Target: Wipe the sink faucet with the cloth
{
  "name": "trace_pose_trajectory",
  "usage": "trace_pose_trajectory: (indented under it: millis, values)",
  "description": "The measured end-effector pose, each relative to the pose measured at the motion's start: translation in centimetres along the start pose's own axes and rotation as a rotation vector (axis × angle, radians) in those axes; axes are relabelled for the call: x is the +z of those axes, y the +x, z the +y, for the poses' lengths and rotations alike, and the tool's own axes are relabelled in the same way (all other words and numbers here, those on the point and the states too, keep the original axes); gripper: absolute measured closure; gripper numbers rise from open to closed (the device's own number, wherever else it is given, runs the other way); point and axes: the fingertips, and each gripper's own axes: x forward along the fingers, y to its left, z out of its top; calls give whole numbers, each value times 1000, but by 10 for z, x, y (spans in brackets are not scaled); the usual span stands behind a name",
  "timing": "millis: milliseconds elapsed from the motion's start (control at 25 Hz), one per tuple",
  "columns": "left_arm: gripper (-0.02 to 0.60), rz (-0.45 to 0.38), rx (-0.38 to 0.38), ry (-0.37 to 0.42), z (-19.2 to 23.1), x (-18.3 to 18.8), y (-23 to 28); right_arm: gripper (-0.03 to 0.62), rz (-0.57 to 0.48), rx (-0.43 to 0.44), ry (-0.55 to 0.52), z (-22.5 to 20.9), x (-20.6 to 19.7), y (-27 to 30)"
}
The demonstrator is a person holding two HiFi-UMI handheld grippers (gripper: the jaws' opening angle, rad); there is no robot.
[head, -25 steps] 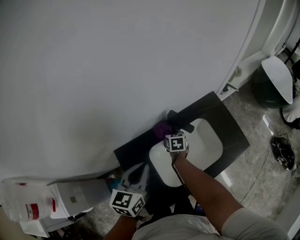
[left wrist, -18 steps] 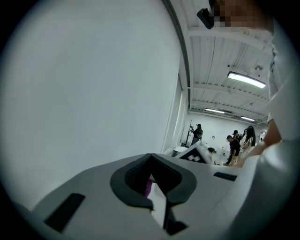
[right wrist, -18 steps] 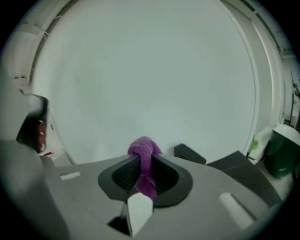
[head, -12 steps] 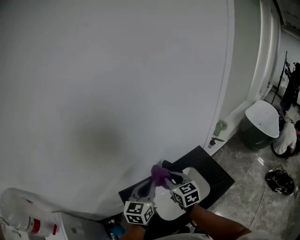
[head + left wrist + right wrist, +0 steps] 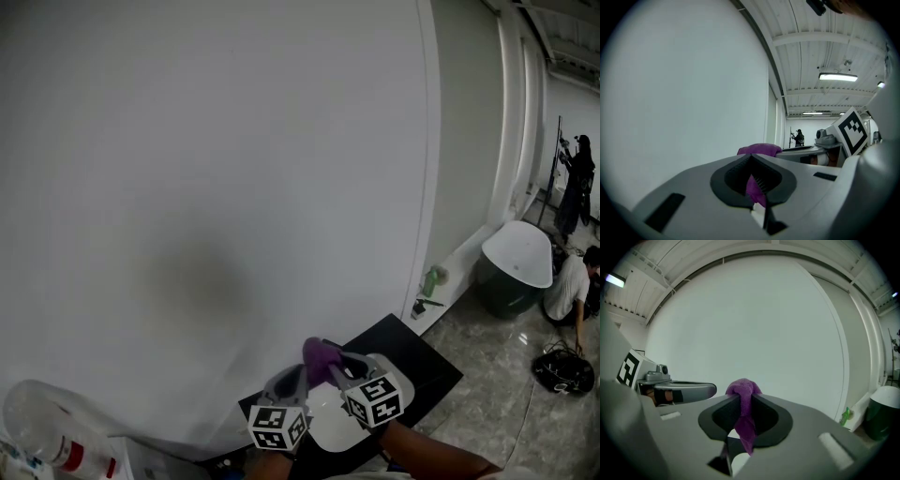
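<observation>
A purple cloth (image 5: 322,354) is bunched up in the air in front of the white wall, above the white sink basin (image 5: 330,424). My left gripper (image 5: 303,371) and right gripper (image 5: 335,364) meet at it side by side. In the left gripper view the cloth (image 5: 753,186) hangs between the closed jaws of my left gripper (image 5: 751,160). In the right gripper view my right gripper (image 5: 743,399) is shut on the cloth (image 5: 743,391), whose tail droops between the jaws. The faucet is hidden behind the grippers and cloth.
The basin sits in a black counter (image 5: 427,364) against the wall. A green bottle (image 5: 431,279) stands on the floor by the wall, near a dark tub (image 5: 514,264). A crouching person (image 5: 570,286) and a black bag (image 5: 562,371) are at the right. A clear bottle (image 5: 52,433) lies lower left.
The left gripper has risen from beside my body up to the cloth. Both grippers and the cloth now sit higher above the sink, and the head view has tilted up.
</observation>
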Motion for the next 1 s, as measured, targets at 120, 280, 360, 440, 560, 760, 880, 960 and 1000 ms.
trace_pose_trajectory:
  millis: [120,280,360,440,560,760,880,960,1000]
  values:
    - [577,1,4,-2,-1,1,-4,531,-3,-1,6,2,1,-4]
    - [577,3,-4,-6,-4,1,-11,531,-17,-3,-16,7,4,-10]
    - [577,3,-8,-5,-7,1,-12,531,-21,-2,-17,7,5,-12]
    - [577,4,-10,-11,-9,2,-13,531,-20,-2,-14,6,6,-13]
    - [577,1,-18,-34,-12,4,-16,531,-19,-2,-16,7,6,-14]
    - [577,-3,-19,-26,-16,5,-17,531,-24,2,-8,5,8,-16]
    - [577,-4,-19,-36,-15,5,-19,531,-25,2,-5,6,7,-15]
    - [577,-8,-18,-40,-13,6,-21,531,-23,1,2,6,5,-12]
    - [577,-10,-17,-41,-13,7,-21,531,-21,1,6,6,5,-11]
